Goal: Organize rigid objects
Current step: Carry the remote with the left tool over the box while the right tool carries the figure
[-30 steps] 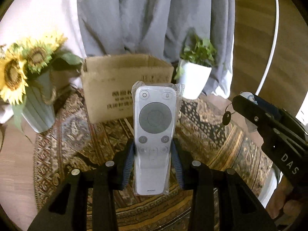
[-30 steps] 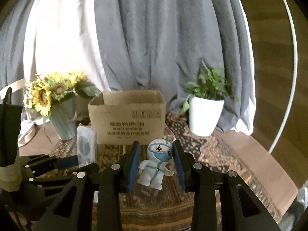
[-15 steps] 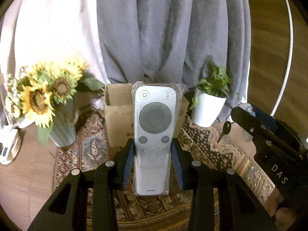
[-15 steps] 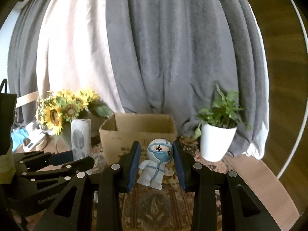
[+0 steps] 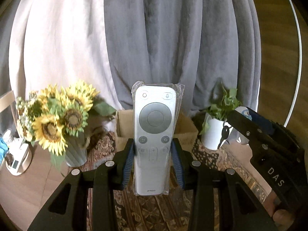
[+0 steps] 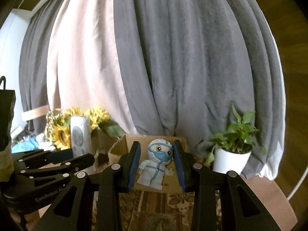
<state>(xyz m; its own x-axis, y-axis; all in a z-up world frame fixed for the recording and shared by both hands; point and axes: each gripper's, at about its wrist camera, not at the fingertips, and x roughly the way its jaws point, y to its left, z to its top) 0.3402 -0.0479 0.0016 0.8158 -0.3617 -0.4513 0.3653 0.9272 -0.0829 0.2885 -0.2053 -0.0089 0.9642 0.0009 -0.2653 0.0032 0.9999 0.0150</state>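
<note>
My left gripper [image 5: 153, 152] is shut on a grey remote control [image 5: 154, 134] in a clear plastic sleeve, held upright in the air. The remote also shows in the right wrist view [image 6: 79, 138]. My right gripper [image 6: 156, 159] is shut on a small white and blue figurine [image 6: 156, 161] in a mask and goggles; a key [image 5: 223, 135] hangs from it in the left wrist view. An open cardboard box [image 6: 123, 146] stands behind both grippers on the patterned rug [image 5: 238, 165].
A vase of sunflowers [image 5: 57, 121] stands left of the box. A white pot with a green plant [image 6: 231, 159] stands to its right. Grey and white curtains [image 6: 173, 57] hang behind. A small white device [image 5: 16, 160] lies on the wood floor at far left.
Both grippers have risen and tilted up, holding their objects. The box, flowers and plant have dropped lower in both views, and more curtain shows.
</note>
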